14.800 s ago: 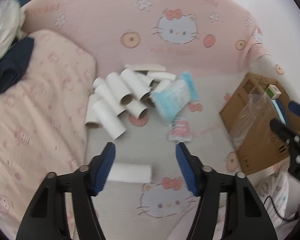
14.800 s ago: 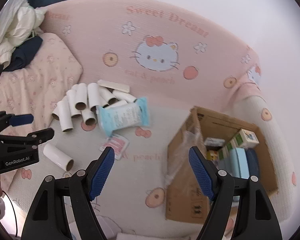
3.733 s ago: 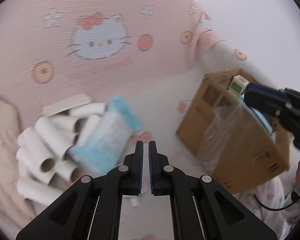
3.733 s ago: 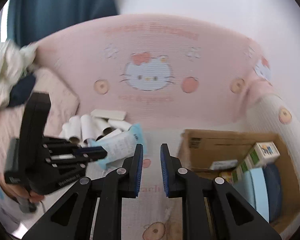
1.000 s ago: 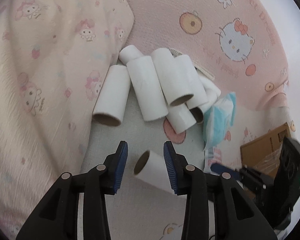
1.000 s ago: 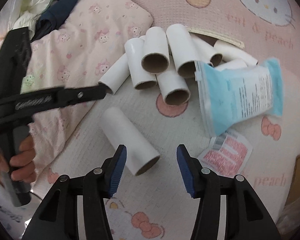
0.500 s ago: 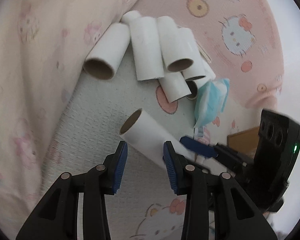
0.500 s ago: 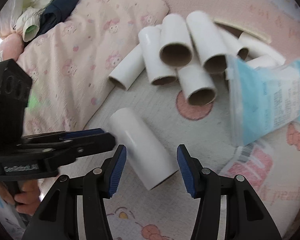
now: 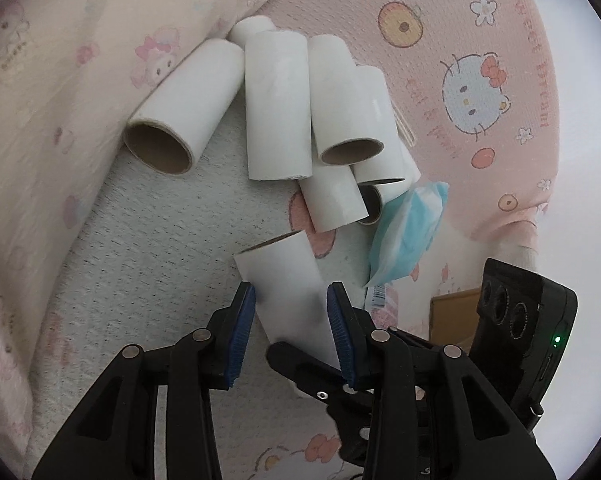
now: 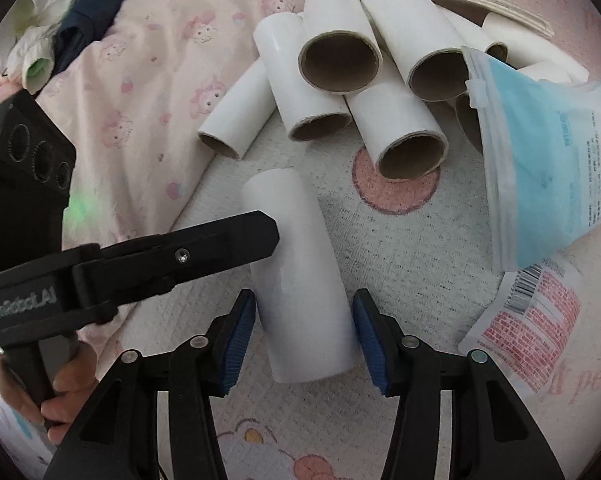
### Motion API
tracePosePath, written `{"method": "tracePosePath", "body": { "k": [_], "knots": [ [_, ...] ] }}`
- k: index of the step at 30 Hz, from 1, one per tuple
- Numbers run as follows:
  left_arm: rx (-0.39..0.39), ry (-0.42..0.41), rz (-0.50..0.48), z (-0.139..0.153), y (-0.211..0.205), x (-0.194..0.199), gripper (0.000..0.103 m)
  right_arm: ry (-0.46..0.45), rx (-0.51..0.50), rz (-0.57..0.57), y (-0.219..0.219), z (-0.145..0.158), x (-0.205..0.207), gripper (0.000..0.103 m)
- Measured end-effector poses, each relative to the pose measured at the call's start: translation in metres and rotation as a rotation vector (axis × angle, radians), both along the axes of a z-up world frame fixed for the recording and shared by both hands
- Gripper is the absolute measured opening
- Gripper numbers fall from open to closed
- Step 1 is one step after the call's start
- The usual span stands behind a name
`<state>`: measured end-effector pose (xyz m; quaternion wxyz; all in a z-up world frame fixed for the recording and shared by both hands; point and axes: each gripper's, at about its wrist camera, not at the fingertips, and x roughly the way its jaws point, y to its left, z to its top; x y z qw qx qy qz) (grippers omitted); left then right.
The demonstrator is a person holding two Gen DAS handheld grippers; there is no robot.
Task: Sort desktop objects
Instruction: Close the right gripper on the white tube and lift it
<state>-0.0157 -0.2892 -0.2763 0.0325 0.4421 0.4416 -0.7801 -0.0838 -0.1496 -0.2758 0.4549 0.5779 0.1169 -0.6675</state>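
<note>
**Both tongs straddle the lone tube**

Clearly apart from its fellows, the single white cardboard tube lies on its side on the white knitted mat with pink cartoon prints, just in front of the heap of white cardboard tubes. Lying loose and alone, it is probably the easiest piece to lift without disturbing the heap.

The right tongs bracket its near end, blue pads on either side; the jaws have just been closing, yet a sliver of gap shows at each pad, so they stand apart, not clamped. The left tongs straddle the tube's other end, also apart with slim gaps. Two grips on one light tube look redundant; perhaps one steadies it against rolling.

A blue-and-white plastic pouch leans on the heap, and a small red-printed sachet lies flat near it.

Much is hidden. In the left wrist view one black finger of the right tongs crosses the tube's lower end, so contact there cannot be told. A brown cardboard box shows only as a corner behind the other tool. The heap's rear tubes are covered by the pouch, and a pale flat strip behind them is cut short.
</note>
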Motion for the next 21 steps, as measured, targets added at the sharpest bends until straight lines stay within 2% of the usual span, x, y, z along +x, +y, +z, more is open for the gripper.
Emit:
{"method": "tracePosePath", "body": {
  "k": [5,11,15,21],
  "knots": [
    [0.022,0.003,0.022,-0.004,-0.002,-0.003,0.04,-0.012,-0.003,-0.02,-0.003,-0.002,0.0,0.041],
    [0.036,-0.005,0.003,-0.006,-0.003,-0.007,0.041,-0.007,0.003,-0.016,-0.001,-0.001,0.006,0.04],
    [0.078,0.003,0.019,-0.011,-0.004,-0.006,0.041,-0.026,0.003,-0.029,0.004,-0.002,0.006,0.04],
    [0.03,0.02,0.007,0.0,0.002,-0.007,0.042,-0.022,-0.012,-0.057,0.01,0.001,0.008,0.04]
  ]
}}
